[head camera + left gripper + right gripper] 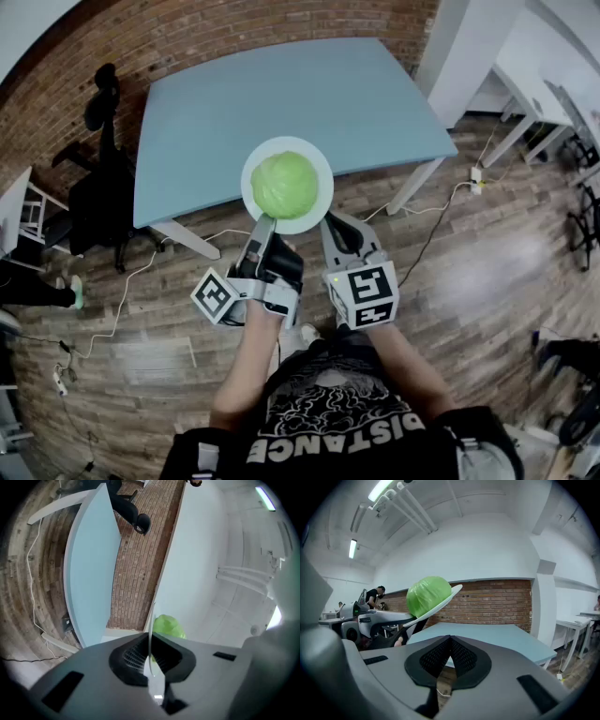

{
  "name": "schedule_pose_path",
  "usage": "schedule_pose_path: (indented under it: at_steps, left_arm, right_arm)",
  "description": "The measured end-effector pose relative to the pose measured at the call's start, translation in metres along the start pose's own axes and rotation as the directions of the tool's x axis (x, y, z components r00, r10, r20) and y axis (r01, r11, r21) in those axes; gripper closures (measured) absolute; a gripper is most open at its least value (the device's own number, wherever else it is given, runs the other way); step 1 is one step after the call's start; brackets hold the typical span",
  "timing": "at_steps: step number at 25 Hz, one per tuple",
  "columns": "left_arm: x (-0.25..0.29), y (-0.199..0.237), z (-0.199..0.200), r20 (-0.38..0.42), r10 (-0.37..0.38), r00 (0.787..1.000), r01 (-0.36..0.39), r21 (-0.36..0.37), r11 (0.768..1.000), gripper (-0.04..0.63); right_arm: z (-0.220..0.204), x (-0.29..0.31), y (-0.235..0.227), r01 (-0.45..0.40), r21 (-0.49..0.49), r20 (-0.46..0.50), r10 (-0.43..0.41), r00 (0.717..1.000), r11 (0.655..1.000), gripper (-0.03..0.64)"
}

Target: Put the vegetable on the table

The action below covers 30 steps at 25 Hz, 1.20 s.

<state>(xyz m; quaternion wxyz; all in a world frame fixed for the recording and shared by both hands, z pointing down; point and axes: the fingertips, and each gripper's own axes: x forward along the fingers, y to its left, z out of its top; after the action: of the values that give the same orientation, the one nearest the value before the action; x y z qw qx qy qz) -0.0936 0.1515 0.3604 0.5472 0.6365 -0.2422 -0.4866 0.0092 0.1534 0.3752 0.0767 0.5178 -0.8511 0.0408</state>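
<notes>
A green cabbage lies on a white plate held in the air over the near edge of the light blue table. My left gripper is shut on the plate's near-left rim. In the left gripper view the plate runs edge-on between the pads, with the cabbage behind it. My right gripper sits just by the plate's near-right rim, apart from it. In the right gripper view the right gripper is shut on nothing, and the tilted plate and cabbage are up left.
A black chair stands left of the table by the brick wall. Cables trail over the wooden floor. White desks stand at the right. A person is far off in the right gripper view.
</notes>
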Motion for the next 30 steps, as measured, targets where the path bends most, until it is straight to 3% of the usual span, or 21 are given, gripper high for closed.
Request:
schedule_pose_path:
  at_steps: [18, 30]
  left_arm:
    - [-0.013, 0.002, 0.028, 0.037, 0.006, 0.999, -0.005, -0.007, 1.0, 0.586]
    - [0.015, 0.018, 0.039, 0.056, 0.029, 0.998, -0.029, 0.007, 1.0, 0.586]
  right_arm:
    - [-0.004, 0.024, 0.034, -0.058, -0.032, -0.01, 0.057, 0.998, 0.998, 0.609]
    - [-0.004, 0.052, 0.007, -0.065, -0.003, -0.002, 0.065, 0.998, 0.998, 0.609]
